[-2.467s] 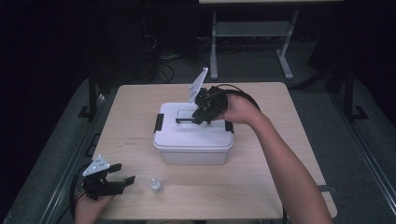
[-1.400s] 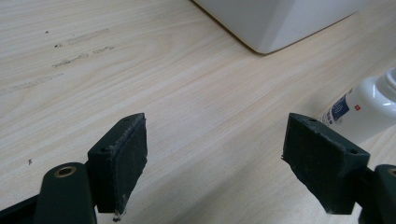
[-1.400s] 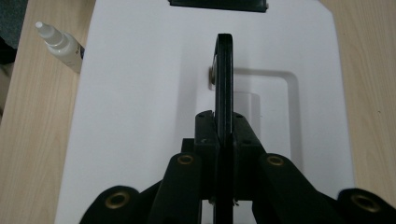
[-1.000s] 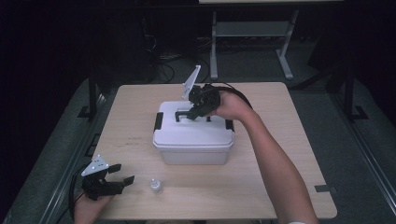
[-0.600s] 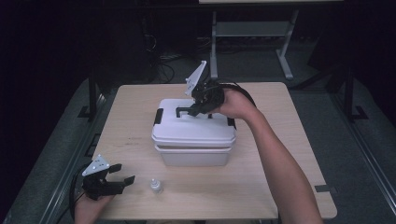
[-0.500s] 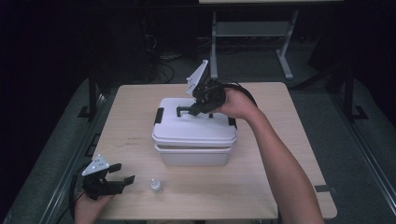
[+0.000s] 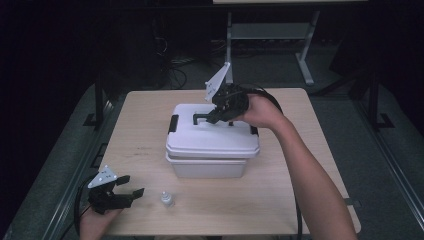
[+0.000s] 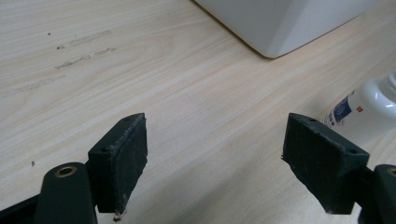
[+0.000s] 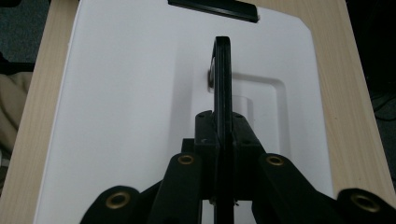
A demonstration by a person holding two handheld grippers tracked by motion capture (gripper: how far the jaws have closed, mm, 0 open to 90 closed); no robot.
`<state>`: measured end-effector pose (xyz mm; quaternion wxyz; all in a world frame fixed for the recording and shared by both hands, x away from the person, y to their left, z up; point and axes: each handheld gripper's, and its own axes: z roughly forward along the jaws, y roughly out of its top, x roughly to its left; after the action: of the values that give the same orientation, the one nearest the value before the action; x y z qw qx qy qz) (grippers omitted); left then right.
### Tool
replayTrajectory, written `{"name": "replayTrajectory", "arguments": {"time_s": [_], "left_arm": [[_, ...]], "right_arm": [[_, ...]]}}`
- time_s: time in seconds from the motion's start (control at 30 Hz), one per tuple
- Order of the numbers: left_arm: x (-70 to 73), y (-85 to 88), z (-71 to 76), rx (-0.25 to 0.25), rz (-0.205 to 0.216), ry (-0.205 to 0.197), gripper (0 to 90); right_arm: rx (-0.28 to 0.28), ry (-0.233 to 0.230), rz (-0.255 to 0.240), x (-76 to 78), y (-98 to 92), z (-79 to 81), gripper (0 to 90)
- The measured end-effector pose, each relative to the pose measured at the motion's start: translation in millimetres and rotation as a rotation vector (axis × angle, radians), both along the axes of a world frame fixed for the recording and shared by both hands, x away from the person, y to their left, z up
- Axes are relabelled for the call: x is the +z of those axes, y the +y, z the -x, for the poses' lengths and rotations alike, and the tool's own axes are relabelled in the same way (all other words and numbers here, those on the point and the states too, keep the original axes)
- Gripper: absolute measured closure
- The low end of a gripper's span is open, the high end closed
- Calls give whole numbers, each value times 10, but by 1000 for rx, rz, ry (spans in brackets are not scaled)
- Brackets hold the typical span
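Note:
A white box [image 7: 207, 167] stands mid-table, and its white lid [image 7: 210, 137] looks slightly raised above the base. My right gripper [image 7: 216, 116] is shut on the lid's black handle [image 7: 200, 117], which stands upright. The right gripper view looks down the handle [image 9: 222, 70], clamped edge-on in my right gripper [image 9: 222, 128] above the lid [image 9: 130, 93]. My left gripper [image 7: 131, 192] rests open at the front left of the table. A small white bottle [image 7: 166, 199] stands just to its right. In the left gripper view the bottle [image 8: 369, 109] lies beyond the right jaw of my left gripper [image 8: 215, 163].
The wooden table [image 7: 140, 130] has dark floor on all sides. A black latch [image 7: 173, 123] sits on the box's left end and another latch [image 9: 212, 8] at the lid's far edge. A corner of the box [image 8: 280, 23] stands ahead of the left gripper.
The right gripper has risen with the handle, which now stands up, and the lid has lifted a little off the box. The left gripper has stayed put.

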<state>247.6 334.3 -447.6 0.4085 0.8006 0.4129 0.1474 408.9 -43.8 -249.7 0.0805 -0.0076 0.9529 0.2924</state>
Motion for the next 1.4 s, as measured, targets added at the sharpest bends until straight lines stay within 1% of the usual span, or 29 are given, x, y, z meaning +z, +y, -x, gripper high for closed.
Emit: {"name": "replayTrajectory", "arguments": {"time_s": [0.23, 0.37, 0.57, 0.83, 0.87, 0.93, 0.97, 1.1, 1.2, 1.4], "left_arm": [[3, -3, -6, 0, -1, -2, 220], [-6, 3, -13, 1, 0, 5, 220], [-1, 7, -12, 1, 2, 1, 220], [-14, -23, -26, -8, -5, 9, 220], [-15, -25, -30, -10, -12, 9, 220], [-18, -33, -35, -12, -13, 10, 220], [-18, -35, -38, -15, -21, 11, 220], [-25, -40, -41, -18, -29, 14, 220], [-31, -40, -41, -12, -21, 17, 220], [-29, -45, -47, -15, -24, 15, 221]], "right_arm": [[0, -11, 0, 51, -65, 54, 837], [-13, -20, -1, 82, -144, 88, 837], [-25, -23, 1, 102, -215, 123, 838], [-32, -21, 1, 138, -330, 158, 837], [-34, -23, 3, 144, -346, 167, 837], [-38, -23, 5, 150, -373, 178, 837], [-38, -26, 6, 153, -383, 181, 837], [-40, -26, 7, 154, -434, 193, 837], [-43, -21, 5, 141, -473, 200, 837], [-51, -13, 3, 111, -553, 214, 836]]}}
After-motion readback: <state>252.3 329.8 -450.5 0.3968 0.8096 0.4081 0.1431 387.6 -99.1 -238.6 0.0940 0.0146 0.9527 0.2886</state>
